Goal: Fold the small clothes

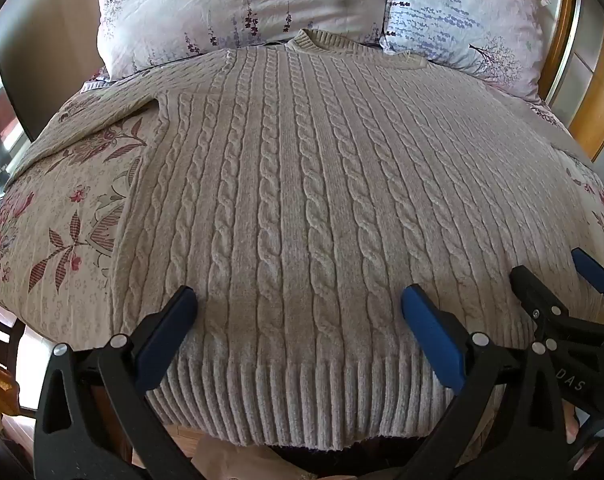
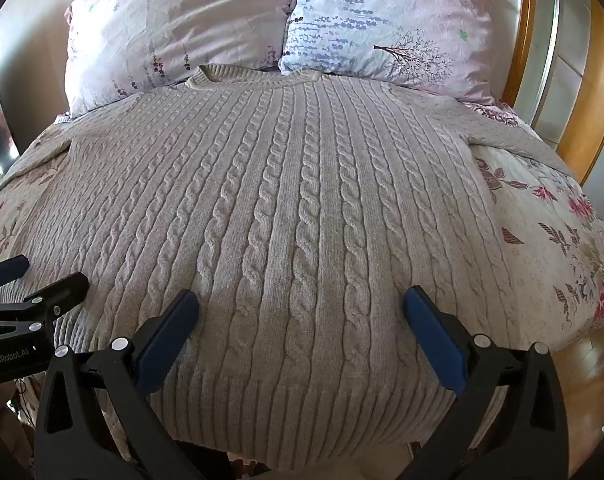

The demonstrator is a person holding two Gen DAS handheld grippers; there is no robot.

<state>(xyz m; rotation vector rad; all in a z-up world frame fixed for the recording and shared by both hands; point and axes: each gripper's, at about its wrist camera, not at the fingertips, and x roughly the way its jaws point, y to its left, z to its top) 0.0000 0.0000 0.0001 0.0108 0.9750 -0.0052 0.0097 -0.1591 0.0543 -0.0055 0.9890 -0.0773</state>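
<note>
Across the flowered bedspread [image 1: 61,216] lies a beige cable-knit sweater [image 1: 293,184], spread flat and face up, its collar [image 1: 322,42] touching the two pillows [image 1: 229,4] at the head of the bed and its ribbed hem [image 1: 285,396] hanging just over the foot edge. I use the sweater as my marker for everything else.

Both tools hover over the hem end. The left gripper [image 1: 299,304] has its blue pads spread wide above the knit, nothing between them, and the right gripper [image 2: 302,306] beside it is spread just as wide and likewise empty. Neither pad looks pressed into the wool, though from these close views I cannot say whether the tips graze it.

I take this for the very start of the fold: the garment is laid out and smoothed, and no part is turned over yet. The next move, I would guess, calls for each gripper to shift outward from the sweater's middle toward a sleeve or a hem corner, come down and pinch the thick knit, then carry it inward. The wool is bulky, so a shallow pinch could slip.

Much is hard to read. The left sleeve [image 1: 81,120] runs off toward the bed's edge and its cuff is out of sight; the right sleeve [image 2: 514,140] trails toward the wooden headboard [image 2: 582,92] and its end is also cut off. Below the hem the floor is dark and muddled. The hands holding the tools do not show.
</note>
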